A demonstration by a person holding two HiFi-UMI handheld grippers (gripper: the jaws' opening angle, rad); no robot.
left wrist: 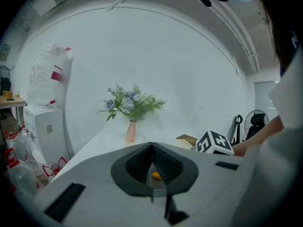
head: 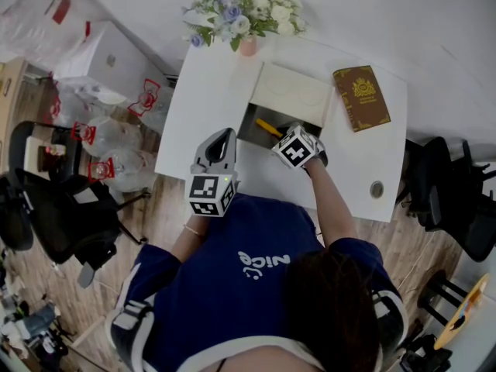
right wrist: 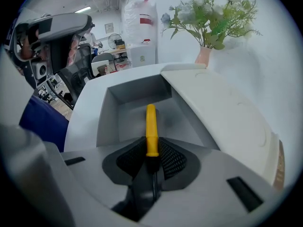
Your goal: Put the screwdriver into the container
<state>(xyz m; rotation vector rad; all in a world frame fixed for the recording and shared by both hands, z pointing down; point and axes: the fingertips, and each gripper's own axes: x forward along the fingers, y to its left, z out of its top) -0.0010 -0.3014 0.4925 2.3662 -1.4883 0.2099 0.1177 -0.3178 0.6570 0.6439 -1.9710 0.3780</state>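
A screwdriver with a yellow handle (right wrist: 151,126) sticks out forward from my right gripper (right wrist: 151,150), which is shut on it near the dark shaft. The handle hangs over the inside of the open grey container (right wrist: 132,98), whose white lid (right wrist: 222,117) leans back to the right. In the head view the right gripper (head: 280,136) is at the container's front rim (head: 249,124), with the yellow screwdriver (head: 269,127) pointing into it. My left gripper (head: 225,136) hovers at the table's front left, left of the container, its jaws together and holding nothing.
On the white table (head: 209,91) a pink vase of flowers (head: 246,22) stands at the back edge. A brown book (head: 361,97) lies right of the lid and a small round object (head: 377,189) sits near the front right corner. Chairs and plastic bags surround the table.
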